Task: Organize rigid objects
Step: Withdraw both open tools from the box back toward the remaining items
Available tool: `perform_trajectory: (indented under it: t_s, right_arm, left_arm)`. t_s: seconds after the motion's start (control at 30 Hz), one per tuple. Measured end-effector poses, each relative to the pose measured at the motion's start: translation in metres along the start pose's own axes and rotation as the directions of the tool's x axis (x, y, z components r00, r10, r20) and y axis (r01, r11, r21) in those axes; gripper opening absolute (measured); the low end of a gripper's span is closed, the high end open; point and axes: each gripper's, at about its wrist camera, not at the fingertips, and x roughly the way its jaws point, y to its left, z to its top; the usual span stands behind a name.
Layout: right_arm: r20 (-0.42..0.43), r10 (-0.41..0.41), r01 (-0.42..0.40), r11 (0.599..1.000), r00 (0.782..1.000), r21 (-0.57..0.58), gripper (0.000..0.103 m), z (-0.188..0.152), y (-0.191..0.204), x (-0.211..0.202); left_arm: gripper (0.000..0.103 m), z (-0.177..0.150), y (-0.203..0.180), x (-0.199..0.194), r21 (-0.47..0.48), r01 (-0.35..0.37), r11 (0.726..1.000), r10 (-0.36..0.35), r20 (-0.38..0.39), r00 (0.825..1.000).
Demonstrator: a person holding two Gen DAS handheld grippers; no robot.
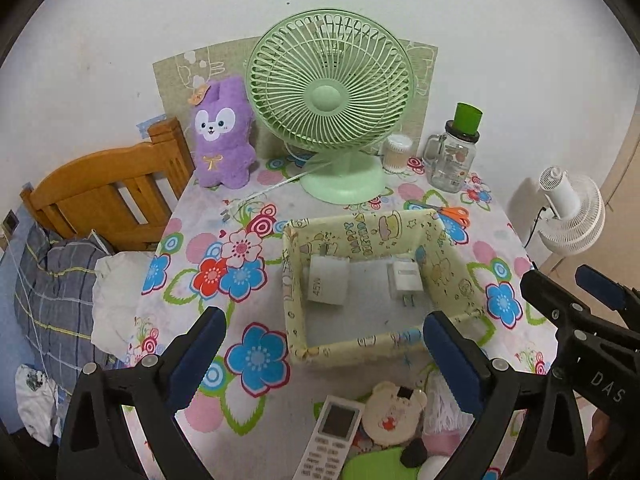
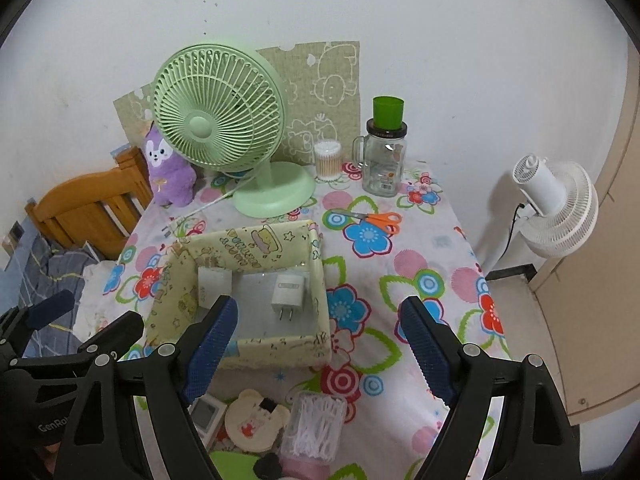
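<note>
A yellow cartoon-print box stands mid-table and holds two white chargers, a large one and a small one with prongs. My left gripper is open and empty, hovering over the box's near edge. My right gripper is open and empty above the box's near right corner; it also shows in the left wrist view. A white remote, a bear-shaped wooden piece and a box of cotton swabs lie near the front edge.
A green desk fan, a purple plush, a swab jar, a glass jar topped by a green cup and orange scissors stand behind. A wooden bed frame is left, a white fan right.
</note>
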Motion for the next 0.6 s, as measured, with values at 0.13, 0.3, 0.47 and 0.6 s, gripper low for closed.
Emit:
perform_trajectory:
  t_s: [0.13, 0.3, 0.47, 0.6]
  right_arm:
    - [-0.002, -0.002, 0.002, 1.0, 1.0, 0.0, 0.086, -0.004, 0.0, -0.009]
    - [-0.006, -0.007, 0.007, 1.0, 1.0, 0.007, 0.086, -0.01, 0.0, -0.02]
    - [-0.011, -0.007, 0.007, 1.0, 1.0, 0.014, 0.086, -0.018, -0.002, -0.031]
    - [-0.013, -0.025, 0.025, 1.0, 1.0, 0.014, 0.086, -0.027, -0.004, -0.038]
  left_arm:
    - [0.1, -0.007, -0.002, -0.011, 0.014, 0.005, 1.0, -0.005, 0.002, 1.0]
    - [0.1, -0.014, -0.004, -0.021, 0.021, 0.011, 1.0, -0.012, 0.01, 1.0]
    - [0.1, -0.023, -0.004, -0.03, 0.025, 0.009, 1.0, -0.01, 0.017, 1.0]
    - [0.1, -0.032, -0.01, -0.03, 0.039, 0.017, 0.999, -0.017, -0.001, 1.0]
